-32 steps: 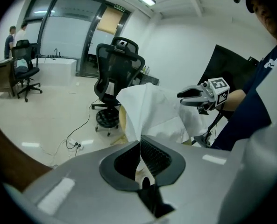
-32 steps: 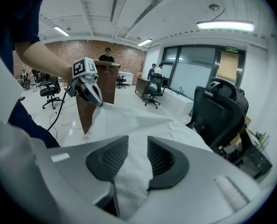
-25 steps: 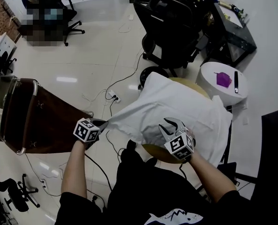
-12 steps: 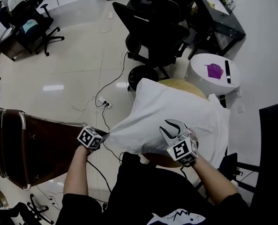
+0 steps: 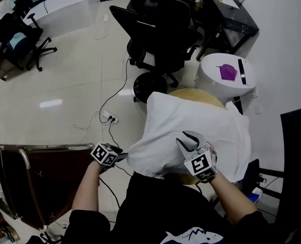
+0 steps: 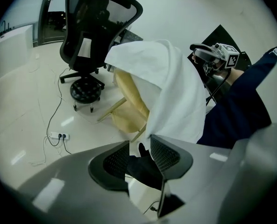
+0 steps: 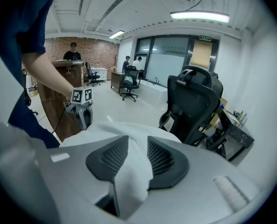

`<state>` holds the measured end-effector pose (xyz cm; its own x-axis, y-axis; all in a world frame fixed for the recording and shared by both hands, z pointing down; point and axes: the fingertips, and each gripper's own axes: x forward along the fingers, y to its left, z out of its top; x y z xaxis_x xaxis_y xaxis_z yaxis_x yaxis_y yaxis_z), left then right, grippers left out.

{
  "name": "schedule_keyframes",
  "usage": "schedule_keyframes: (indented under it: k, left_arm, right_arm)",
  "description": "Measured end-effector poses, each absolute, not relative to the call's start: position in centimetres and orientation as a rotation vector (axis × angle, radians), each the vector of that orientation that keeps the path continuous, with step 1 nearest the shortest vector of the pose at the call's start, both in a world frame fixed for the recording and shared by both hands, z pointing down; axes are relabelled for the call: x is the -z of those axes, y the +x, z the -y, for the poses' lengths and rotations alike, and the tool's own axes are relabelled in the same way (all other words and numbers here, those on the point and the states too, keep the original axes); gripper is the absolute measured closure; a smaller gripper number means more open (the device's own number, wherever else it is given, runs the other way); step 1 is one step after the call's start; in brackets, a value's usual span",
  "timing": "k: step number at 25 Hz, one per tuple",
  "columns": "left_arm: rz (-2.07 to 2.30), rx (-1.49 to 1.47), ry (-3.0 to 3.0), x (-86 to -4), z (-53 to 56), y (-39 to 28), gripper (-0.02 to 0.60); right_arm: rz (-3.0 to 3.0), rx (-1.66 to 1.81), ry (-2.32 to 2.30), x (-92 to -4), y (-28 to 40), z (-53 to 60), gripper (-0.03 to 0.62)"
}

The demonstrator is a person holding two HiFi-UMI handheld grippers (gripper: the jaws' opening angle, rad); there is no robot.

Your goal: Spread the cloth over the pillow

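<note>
Gripping a fold of the white cloth [image 5: 191, 121], the right gripper's [image 5: 191, 139] fingers are resting at its near edge. The cloth is lying draped over the tan round seat [image 5: 191, 91]. The left gripper's [image 5: 121, 155] fingers have just been opening and are standing apart at the cloth's corner, holding nothing.

A fold of the white cloth [image 7: 129, 183] is pinched between the two dark ribbed pads [image 7: 111, 157] of the right tongs [image 7: 137, 146], and more of it is spread beyond the tips toward twelve o'clock. A black office chair [image 7: 194, 101] is seen at two o'clock, upright on the pale floor [image 7: 114, 104]. A lit ceiling lamp [image 7: 199, 16] is seen at one o'clock and a brick wall [image 7: 82, 48] at ten o'clock.
</note>
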<state>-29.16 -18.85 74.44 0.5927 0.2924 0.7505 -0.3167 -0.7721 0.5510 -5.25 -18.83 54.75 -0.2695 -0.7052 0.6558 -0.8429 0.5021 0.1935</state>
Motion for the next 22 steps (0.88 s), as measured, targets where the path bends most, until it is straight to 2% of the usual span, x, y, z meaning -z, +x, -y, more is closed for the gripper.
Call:
schedule_keyframes:
  k: [4, 8, 11, 13, 22]
  left_arm:
    - [0.042, -1.079, 2.209, -72.8, 23.9, -28.6, 0.446]
    - [-0.039, -0.839, 2.199, -70.0, 28.0, -25.6, 0.445]
    - [-0.186, -0.678, 2.147, -68.4, 28.8, -22.1, 0.388]
    - [-0.253, -0.601, 2.09, -68.1, 29.0, -19.9, 0.372]
    - [-0.293, -0.531, 1.82, -72.4, 28.1, -15.1, 0.367]
  right_arm:
    - [2.009, -0.272, 1.311, -55.0, -4.7, 18.9, 0.454]
    - [1.967, -0.281, 1.345, -54.9, -4.0, 18.8, 0.454]
    - [1.938, -0.294, 1.357, -55.4, -3.5, 18.5, 0.454]
    - [1.926, -0.295, 1.367, -55.3, -3.5, 18.3, 0.454]
    - [1.859, -0.334, 1.405, -55.6, -2.7, 17.4, 0.454]
